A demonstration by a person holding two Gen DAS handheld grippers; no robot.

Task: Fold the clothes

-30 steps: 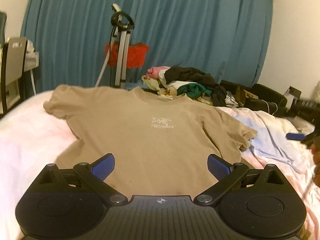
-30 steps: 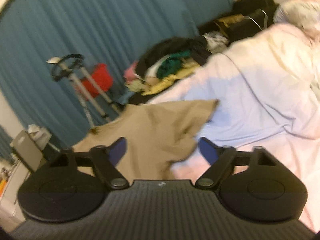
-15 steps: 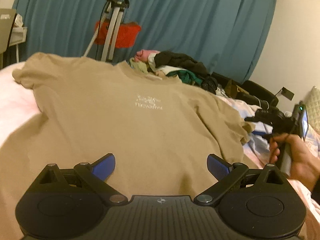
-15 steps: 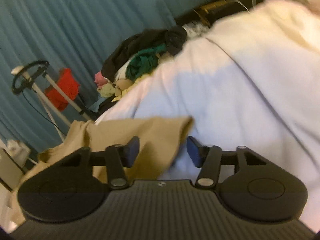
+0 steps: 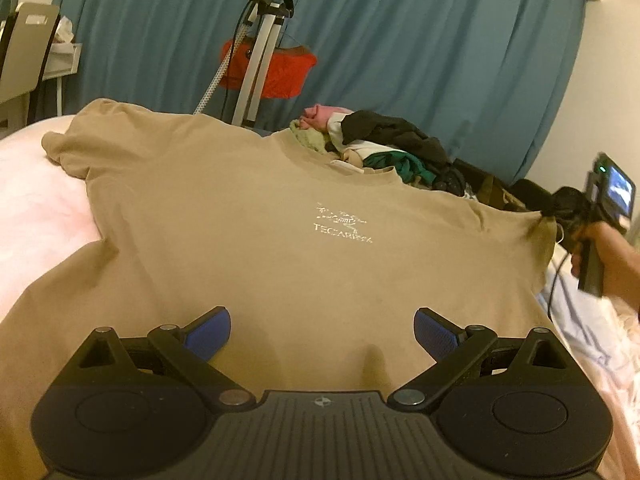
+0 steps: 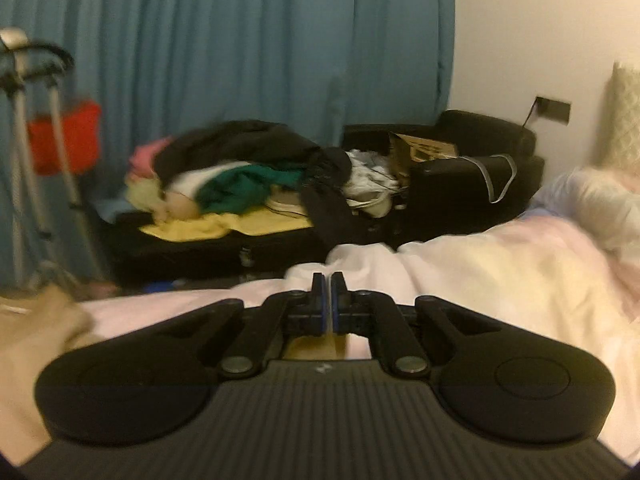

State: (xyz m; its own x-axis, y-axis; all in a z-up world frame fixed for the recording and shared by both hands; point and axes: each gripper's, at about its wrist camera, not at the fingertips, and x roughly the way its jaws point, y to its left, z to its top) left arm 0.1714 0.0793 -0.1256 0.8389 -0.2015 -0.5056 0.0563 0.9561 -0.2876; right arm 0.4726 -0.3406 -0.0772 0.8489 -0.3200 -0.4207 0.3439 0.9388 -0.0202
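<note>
A tan T-shirt (image 5: 256, 240) with a small white chest print lies face up, spread on the bed. My left gripper (image 5: 322, 330) is open, its blue pads wide apart just above the shirt's lower part. My right gripper (image 6: 329, 298) is shut on the shirt's right sleeve; tan cloth (image 6: 316, 346) shows behind the closed pads. In the left wrist view the right gripper (image 5: 560, 216) holds the sleeve end at the shirt's right edge, lifted a little off the bed. The rest of the shirt (image 6: 36, 320) shows blurred at the left of the right wrist view.
The bed has a pale pink and white duvet (image 6: 500, 272). Beyond its far edge lie a pile of mixed clothes (image 6: 240, 176) on a dark couch, a tripod (image 5: 260, 52) with a red cloth, and a blue curtain (image 5: 400, 40). A chair (image 5: 24, 52) stands at the far left.
My right gripper has closed on the shirt's right sleeve and lifted its end. My left gripper stays open and has drawn back a little over the lower shirt.
</note>
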